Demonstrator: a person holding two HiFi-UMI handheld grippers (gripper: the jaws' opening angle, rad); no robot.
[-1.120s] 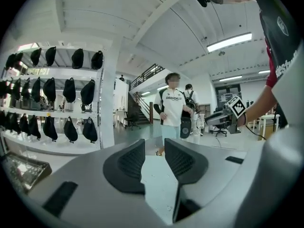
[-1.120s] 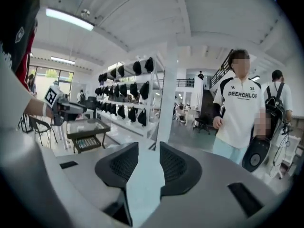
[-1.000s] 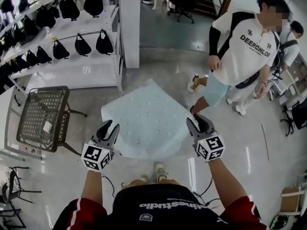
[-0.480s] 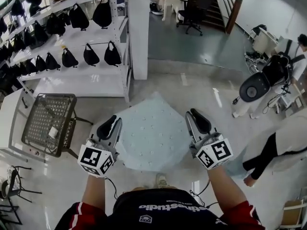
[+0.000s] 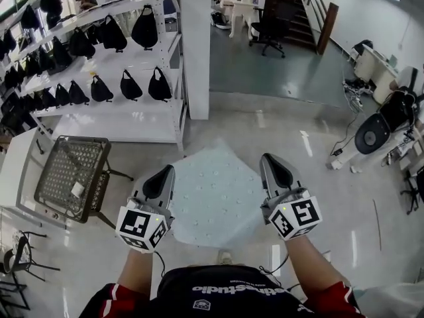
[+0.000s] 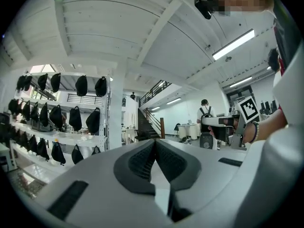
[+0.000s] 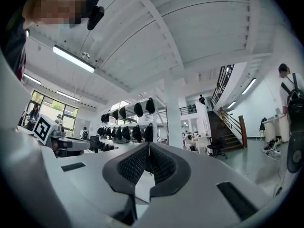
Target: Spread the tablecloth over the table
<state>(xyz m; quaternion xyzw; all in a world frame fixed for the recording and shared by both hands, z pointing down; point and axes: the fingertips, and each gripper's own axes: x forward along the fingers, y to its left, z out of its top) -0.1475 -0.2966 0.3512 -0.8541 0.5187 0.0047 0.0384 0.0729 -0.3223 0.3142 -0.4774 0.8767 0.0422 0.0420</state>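
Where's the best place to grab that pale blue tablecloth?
Pinch the tablecloth along its near edge, at two points well apart, coming in level from the near side. It looks thin and limp, so a single hold would likely let it bunch; two keep it open.

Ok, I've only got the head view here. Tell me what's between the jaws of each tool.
Observer: In the left gripper view, the left tool has its jaws together on a pale strip of the tablecloth.
Operator: Now the right one.
Observer: In the right gripper view, the right tool has its jaws closing, with a pale fold of the tablecloth between them.
Operator: Say who's ahead that I can't see.
Observer: A person stands by the railing on the upper level, above the staircase.
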